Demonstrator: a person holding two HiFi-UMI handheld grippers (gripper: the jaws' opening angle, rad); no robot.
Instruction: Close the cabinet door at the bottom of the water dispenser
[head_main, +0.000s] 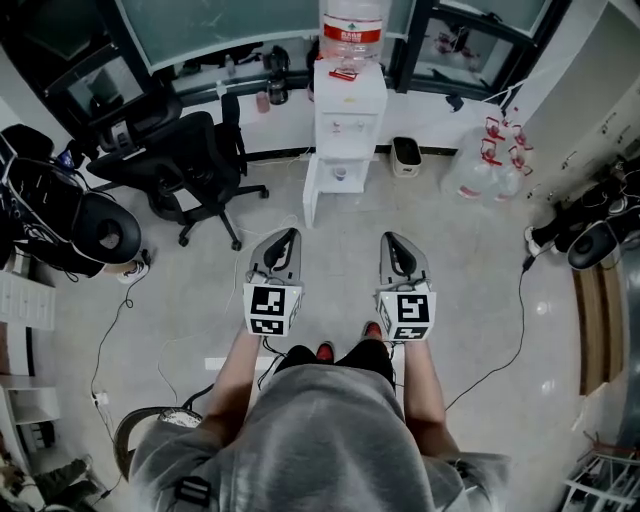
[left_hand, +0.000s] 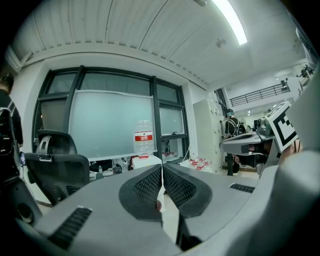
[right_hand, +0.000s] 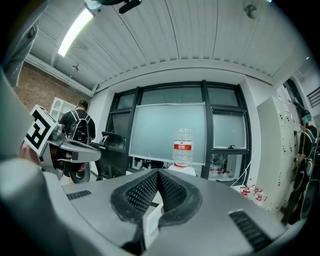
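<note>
Standing mid-room, the person holds both tools out level, aimed at the far wall. The left gripper (head_main: 288, 236) has its jaws pressed together and nothing between them; the left gripper view confirms it, mesh pads meeting tip to tip (left_hand: 161, 169). The right gripper (head_main: 392, 240) is the same: jaws fully together and empty, also clear in its own view (right_hand: 158, 173). The two grippers sit side by side, near each other but not touching.

The tall white water dispenser (head_main: 350, 110) stands against the far wall, roughly centred between the grippers' lines and well apart from both, with bare grey floor (head_main: 340, 280) between. A clear plastic water bottle with a red label (head_main: 354, 30) sits upside down on top of it; both gripper views show it dead ahead (left_hand: 143, 140) (right_hand: 183, 146). The white cabinet door at the bottom (head_main: 311, 192) is open, swung out to the left toward the near side, leaving the lower compartment exposed.

Left of the dispenser is a black mesh office chair (head_main: 190, 165). Right of it, a cluster of clear water jugs with red handles (head_main: 490, 165) sits on the floor. A thin black cable (head_main: 510, 340) trails across the floor on the right.
</note>
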